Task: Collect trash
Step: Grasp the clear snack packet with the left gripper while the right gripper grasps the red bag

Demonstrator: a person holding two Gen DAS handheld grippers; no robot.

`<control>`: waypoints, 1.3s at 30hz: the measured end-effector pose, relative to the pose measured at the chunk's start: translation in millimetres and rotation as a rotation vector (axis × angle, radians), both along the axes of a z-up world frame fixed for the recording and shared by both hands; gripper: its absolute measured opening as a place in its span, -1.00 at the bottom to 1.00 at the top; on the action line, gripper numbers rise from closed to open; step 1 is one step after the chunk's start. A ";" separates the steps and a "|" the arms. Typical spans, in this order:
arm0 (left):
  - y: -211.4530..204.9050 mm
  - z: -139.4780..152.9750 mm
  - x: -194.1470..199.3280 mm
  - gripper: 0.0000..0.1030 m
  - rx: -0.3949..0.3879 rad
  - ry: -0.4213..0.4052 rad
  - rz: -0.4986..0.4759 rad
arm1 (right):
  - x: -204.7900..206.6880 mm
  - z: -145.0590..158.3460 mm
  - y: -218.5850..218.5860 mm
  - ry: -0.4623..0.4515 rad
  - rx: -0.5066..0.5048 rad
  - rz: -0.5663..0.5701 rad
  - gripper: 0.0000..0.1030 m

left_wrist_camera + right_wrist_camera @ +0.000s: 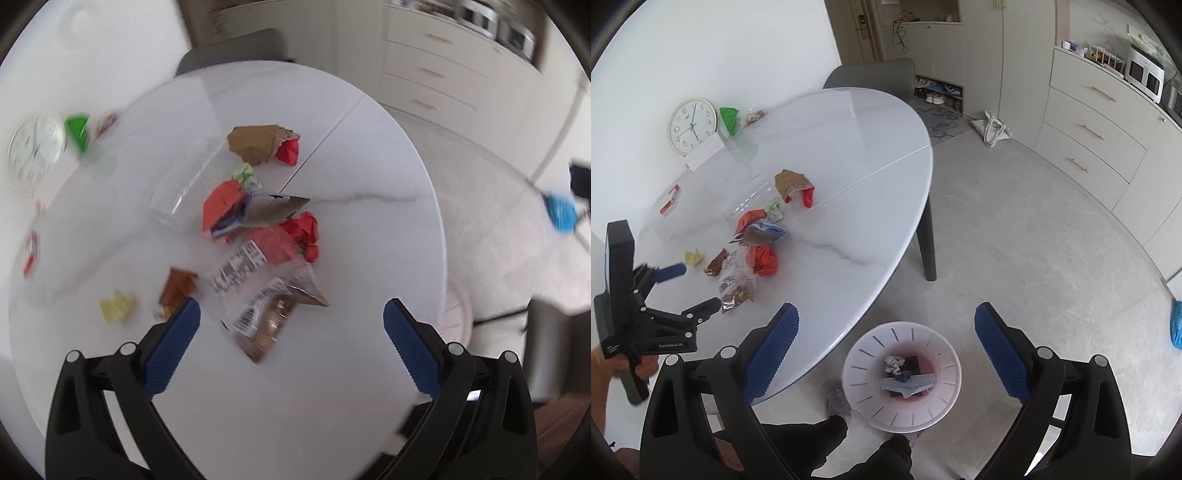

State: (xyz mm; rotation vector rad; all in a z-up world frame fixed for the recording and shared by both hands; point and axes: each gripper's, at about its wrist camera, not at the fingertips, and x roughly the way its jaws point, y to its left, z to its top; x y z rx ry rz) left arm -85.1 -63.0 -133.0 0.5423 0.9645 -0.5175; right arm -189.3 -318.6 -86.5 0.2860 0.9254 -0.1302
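Observation:
Trash lies scattered on the white round table (351,387): a clear snack bag (269,314), red crumpled paper (306,232), an orange carton (221,210), brown paper (255,144), a brown wrapper (177,291) and a yellow scrap (116,306). My left gripper (291,314) is open and empty above the snack bag; it also shows in the right wrist view (694,288). My right gripper (886,321) is open and empty, above the white bin (942,406) on the floor, which holds some trash.
A wall clock (692,125) leans on the wall at the table's far side, beside a green packet (729,118) and a red-white box (670,199). A grey chair (875,75) stands behind the table. Cabinets (1089,129) line the right. My legs (849,450) are beside the bin.

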 end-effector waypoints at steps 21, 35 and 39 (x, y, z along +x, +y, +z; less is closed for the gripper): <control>2.9 -68.4 72.3 0.10 0.216 0.149 -0.683 | 49.7 -24.9 76.7 0.144 0.060 -0.117 0.85; 66.0 -18.1 51.3 -0.17 -0.034 0.191 -0.471 | 157.9 -73.9 122.3 0.147 0.087 0.199 0.63; 92.7 -5.3 41.2 -0.17 -0.090 0.202 -0.334 | 184.9 -92.1 139.2 0.160 0.077 0.267 0.53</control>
